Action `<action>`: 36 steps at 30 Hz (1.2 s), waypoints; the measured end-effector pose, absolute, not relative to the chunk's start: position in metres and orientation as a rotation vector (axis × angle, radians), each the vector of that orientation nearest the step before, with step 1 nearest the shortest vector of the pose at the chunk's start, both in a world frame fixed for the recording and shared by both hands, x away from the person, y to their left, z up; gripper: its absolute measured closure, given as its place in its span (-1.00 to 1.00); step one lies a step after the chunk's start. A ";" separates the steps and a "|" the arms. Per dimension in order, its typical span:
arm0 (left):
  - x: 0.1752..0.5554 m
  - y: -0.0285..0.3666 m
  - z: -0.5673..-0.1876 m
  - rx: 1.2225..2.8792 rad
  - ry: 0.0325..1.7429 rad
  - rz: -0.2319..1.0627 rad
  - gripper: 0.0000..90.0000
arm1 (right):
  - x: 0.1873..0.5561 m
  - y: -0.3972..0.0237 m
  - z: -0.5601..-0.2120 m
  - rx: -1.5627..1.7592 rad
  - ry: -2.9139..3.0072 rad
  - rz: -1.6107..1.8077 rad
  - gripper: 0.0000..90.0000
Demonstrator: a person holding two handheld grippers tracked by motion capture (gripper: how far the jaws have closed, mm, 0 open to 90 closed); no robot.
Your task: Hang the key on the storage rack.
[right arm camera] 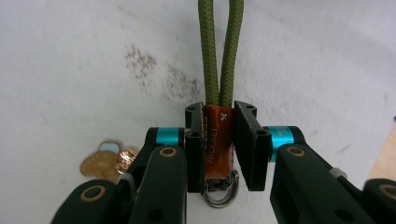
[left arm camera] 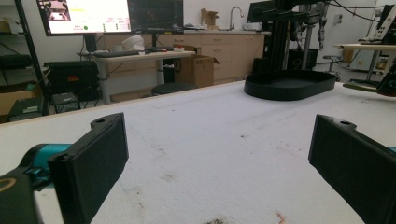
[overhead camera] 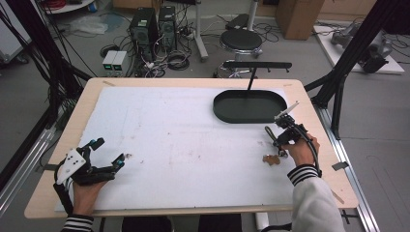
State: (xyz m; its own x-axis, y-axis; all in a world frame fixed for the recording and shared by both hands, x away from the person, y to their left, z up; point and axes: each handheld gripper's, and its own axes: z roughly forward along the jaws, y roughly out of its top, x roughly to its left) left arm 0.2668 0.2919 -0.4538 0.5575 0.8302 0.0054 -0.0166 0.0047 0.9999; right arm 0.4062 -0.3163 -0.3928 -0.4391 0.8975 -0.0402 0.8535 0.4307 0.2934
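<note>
Keychain tab [right arm camera: 218,142] clenched in right gripper [right arm camera: 219,144] jaws near black tray [overhead camera: 250,106]; left gripper [left arm camera: 219,163] jaws released. Keys [right arm camera: 106,161] dangling, likely to snag worktop [overhead camera: 193,140].

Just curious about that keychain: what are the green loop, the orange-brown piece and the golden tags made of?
The green looped cord looks like braided fabric rope, going by its woven texture. The orange-brown sleeve seems leather or plastic, stamped with lettering. The golden tags look like shiny metal.
</note>
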 end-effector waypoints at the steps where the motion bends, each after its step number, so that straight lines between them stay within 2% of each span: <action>1: 0.267 0.292 -0.454 1.421 0.752 0.773 -0.88 | 0.406 -0.317 -0.391 1.531 2.486 0.361 0.66; 22: 0.266 0.292 -0.454 1.425 0.748 0.779 -0.88 | 0.400 -0.334 -0.351 1.322 2.177 0.945 0.66; 36: 0.266 0.292 -0.454 1.425 0.747 0.781 -0.88 | 0.404 -0.333 -0.337 1.212 1.940 1.017 0.66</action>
